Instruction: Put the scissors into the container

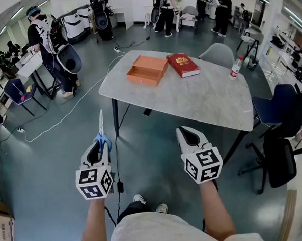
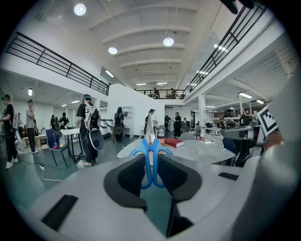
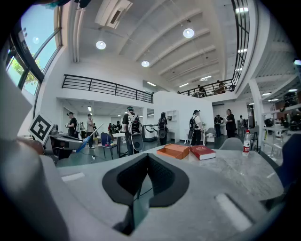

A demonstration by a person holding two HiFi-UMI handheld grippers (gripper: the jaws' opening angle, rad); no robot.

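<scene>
Left gripper (image 1: 98, 150) pinches scissors (image 1: 101, 126); right gripper (image 1: 188, 134) pressed together; orange container (image 1: 147, 70) open on table (image 1: 200, 96)

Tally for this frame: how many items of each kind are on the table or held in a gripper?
orange container, on the table: 1
red book, on the table: 1
bottle, on the table: 1
scissors, held in the jaws of the left gripper: 1
Total: 4
</scene>
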